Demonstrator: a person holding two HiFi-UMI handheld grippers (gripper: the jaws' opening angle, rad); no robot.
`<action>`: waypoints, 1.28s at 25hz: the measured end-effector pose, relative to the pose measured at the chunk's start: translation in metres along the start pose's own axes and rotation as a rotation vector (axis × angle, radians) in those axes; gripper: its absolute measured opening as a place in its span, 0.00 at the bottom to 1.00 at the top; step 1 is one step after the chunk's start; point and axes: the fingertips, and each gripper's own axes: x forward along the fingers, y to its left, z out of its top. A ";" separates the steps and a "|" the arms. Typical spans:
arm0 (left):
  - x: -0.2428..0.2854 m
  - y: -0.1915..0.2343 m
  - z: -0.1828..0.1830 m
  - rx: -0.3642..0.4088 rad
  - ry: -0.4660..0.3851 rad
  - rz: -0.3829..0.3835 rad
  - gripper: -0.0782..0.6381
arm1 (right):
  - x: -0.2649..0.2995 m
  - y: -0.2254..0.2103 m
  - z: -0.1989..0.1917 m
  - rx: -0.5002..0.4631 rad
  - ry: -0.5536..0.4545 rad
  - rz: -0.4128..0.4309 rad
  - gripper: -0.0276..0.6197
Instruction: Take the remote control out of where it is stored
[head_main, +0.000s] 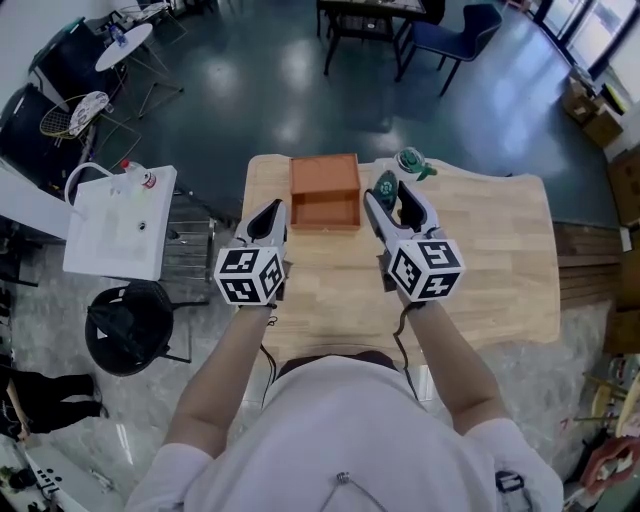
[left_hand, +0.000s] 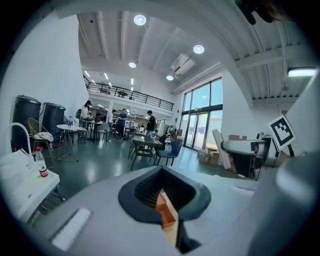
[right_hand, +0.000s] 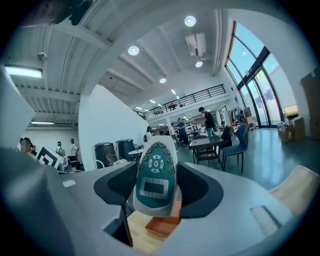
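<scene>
The remote control (right_hand: 156, 180), white with a teal face, grey buttons and a small screen, stands upright between the jaws of my right gripper (right_hand: 158, 189), which is shut on it. In the head view the remote (head_main: 385, 184) is held in the right gripper (head_main: 393, 198) just right of an open orange box (head_main: 325, 192) at the far side of the wooden table (head_main: 500, 260). My left gripper (head_main: 270, 218) hovers left of the box, jaws closed with nothing in them. Through the left gripper (left_hand: 162, 192) pads a sliver of the orange box (left_hand: 167, 212) shows.
A small green and white object (head_main: 412, 162) lies on the table behind the right gripper. A white side table (head_main: 120, 220) and a black round stool (head_main: 125, 325) stand left of the table. Chairs (head_main: 455, 30) and a dark table stand farther back.
</scene>
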 end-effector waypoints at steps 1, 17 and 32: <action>0.000 0.000 0.001 0.001 -0.002 0.001 0.11 | 0.000 0.000 0.002 0.000 -0.002 0.001 0.48; -0.002 0.008 0.003 -0.002 0.003 0.013 0.11 | 0.007 0.005 0.009 -0.010 -0.009 0.012 0.48; -0.003 0.011 0.001 -0.009 0.001 0.028 0.11 | 0.011 0.006 0.007 -0.010 -0.008 0.016 0.48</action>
